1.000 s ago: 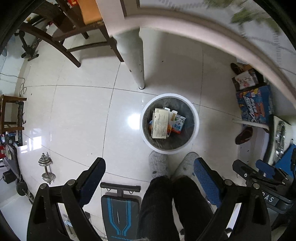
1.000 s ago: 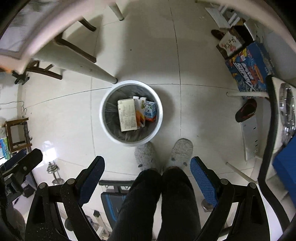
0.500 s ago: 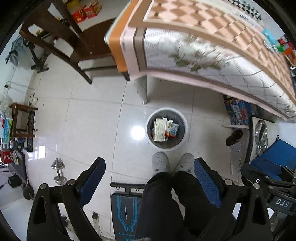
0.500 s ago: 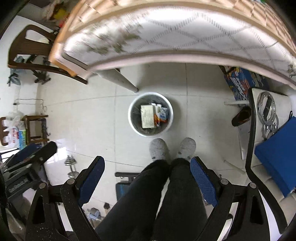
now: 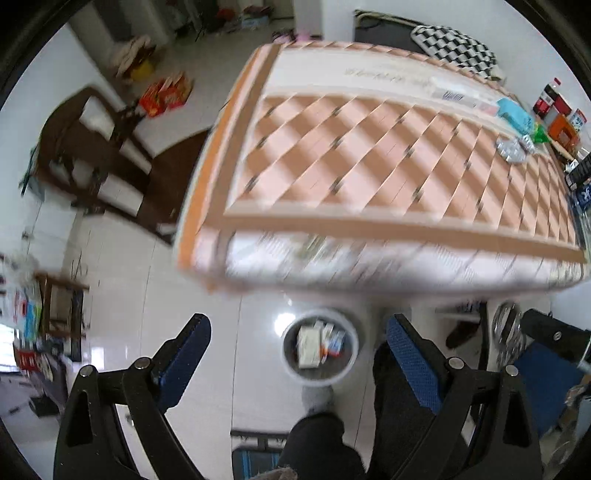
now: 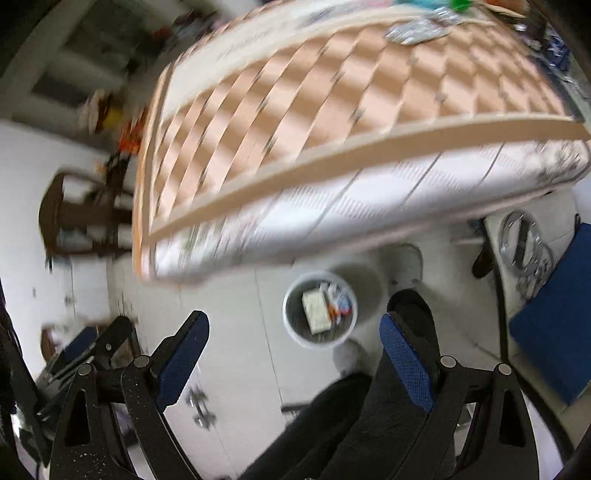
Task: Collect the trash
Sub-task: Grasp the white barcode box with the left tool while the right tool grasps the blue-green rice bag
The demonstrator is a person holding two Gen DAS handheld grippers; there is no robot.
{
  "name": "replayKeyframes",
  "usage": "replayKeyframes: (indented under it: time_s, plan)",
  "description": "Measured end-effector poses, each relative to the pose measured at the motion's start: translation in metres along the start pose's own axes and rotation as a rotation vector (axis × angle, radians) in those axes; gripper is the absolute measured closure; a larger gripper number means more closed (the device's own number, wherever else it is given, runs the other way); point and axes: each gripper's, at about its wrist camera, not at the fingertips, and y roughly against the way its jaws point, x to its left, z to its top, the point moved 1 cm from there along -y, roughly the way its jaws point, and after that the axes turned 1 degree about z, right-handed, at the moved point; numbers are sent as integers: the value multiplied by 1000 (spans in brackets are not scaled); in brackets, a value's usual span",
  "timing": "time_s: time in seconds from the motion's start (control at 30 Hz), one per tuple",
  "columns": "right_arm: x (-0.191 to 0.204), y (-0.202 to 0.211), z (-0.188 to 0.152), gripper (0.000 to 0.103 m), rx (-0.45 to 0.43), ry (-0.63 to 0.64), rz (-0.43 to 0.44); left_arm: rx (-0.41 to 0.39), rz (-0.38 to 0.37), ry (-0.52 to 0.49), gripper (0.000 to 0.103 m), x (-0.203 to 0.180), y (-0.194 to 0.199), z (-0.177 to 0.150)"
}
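A white trash bin (image 5: 320,376) with a dark liner stands on the floor below the table and holds several cartons; it also shows in the right wrist view (image 6: 291,325). My left gripper (image 5: 298,343) is open and empty, high above the bin. My right gripper (image 6: 293,339) is open and empty too. On the table's far right lie crumpled foil wrappers (image 5: 511,151), a teal packet (image 5: 515,116) and a green scrap (image 5: 540,134). The wrappers also show blurred in the right wrist view (image 6: 413,29).
The table (image 5: 369,147) has a checked orange cloth. A dark wooden chair (image 5: 99,162) stands to its left. Red boxes (image 5: 554,99) sit at the far right corner. My legs (image 5: 325,443) and a blue seat (image 6: 554,314) are below and right.
Both grippers have risen from just above the bin to above table height. The table top has come into view and the bin looks smaller. Both stay open.
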Motion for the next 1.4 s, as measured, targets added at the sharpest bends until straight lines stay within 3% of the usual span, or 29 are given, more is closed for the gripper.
replayKeyframes:
  time_s: [0.2,0.37,0.5,0.63,0.8,0.93,0.97,1.0,1.03,1.07,1.17,1.4]
  plan:
    - [-93,13,142,8,-64,-190,-20,-62,48,-128,6,-108,-37,130]
    - [-181,24,281,8,-119,-356,-39,-89,72,-344,6,-213,-81,244]
    - [-249,25,373,8,-170,-528,6,-73,39,-541,7,-289,-117,314]
    - [-294,15,436,8,-206,-624,44,6,-24,-704,7,-350,-159,366]
    - [-334,-5,490,8,-211,-709,89,86,-51,-883,7,-398,-197,389]
    - [-345,-29,515,8,-210,-725,112,156,-39,-994,7,-418,-220,385]
    - [-346,-33,518,7,-212,-727,120,169,-43,-1015,12,-421,-225,383]
    - [-344,-32,519,12,-227,-729,111,178,-49,-1023,19,-423,-227,380]
    - [-343,-34,518,20,-242,-721,123,171,-63,-1019,23,-423,-226,379]
    - [-341,-37,523,43,-246,-702,148,175,-92,-1014,38,-423,-222,378]
    - [-337,-36,522,64,-258,-686,130,172,-94,-1000,46,-421,-215,374]
    - [-314,-12,511,68,-302,-607,93,126,-86,-801,54,-390,-177,357]
